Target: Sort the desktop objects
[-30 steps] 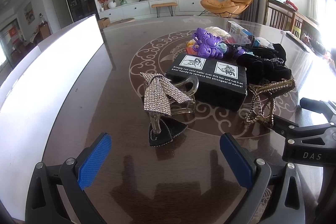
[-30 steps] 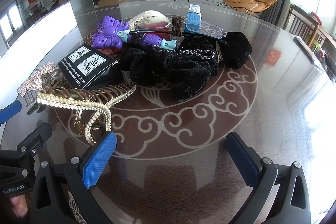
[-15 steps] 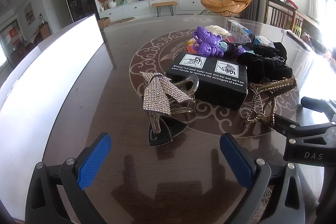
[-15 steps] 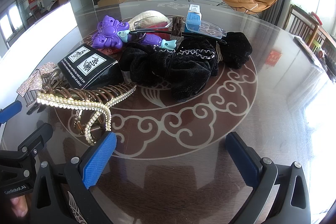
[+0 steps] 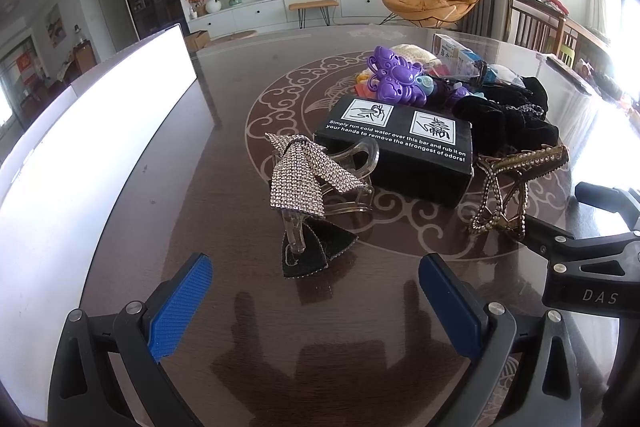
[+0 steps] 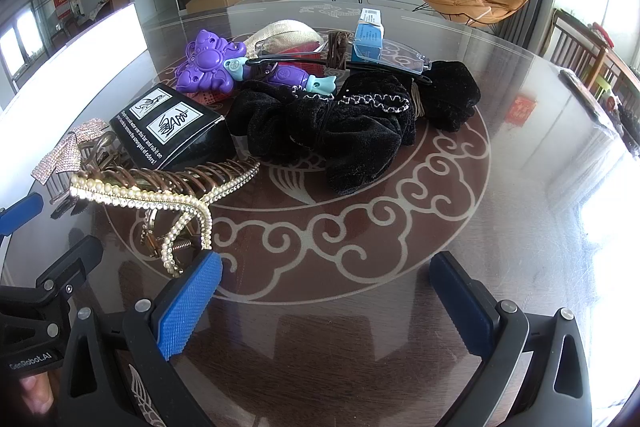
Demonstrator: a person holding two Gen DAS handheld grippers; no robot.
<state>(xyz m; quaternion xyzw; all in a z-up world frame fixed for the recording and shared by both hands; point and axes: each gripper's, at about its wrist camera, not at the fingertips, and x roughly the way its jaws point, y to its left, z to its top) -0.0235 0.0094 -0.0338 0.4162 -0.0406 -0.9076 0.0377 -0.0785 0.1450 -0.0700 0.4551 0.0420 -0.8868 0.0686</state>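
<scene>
- The left gripper [image 5: 316, 301] is held wide apart, empty; a rhinestone hair clip [image 5: 304, 179] lies just ahead between its fingers.
- The right gripper [image 6: 326, 301] is spread wide, empty; a pearl hair clip [image 6: 160, 191] lies ahead-left, a black scrunchie [image 6: 340, 131] straight ahead.

Rhinestone bow clip [image 5: 301, 174] – centre of left view, tilted against black box [image 5: 396, 146]. Pearl-edged bronze claw clip [image 6: 160, 187] lower left of right view, just beside box. Black velvet scrunchies [image 6: 332, 131] mid-frame; purple butterfly toy [image 6: 210, 65] behind – upper left.
</scene>
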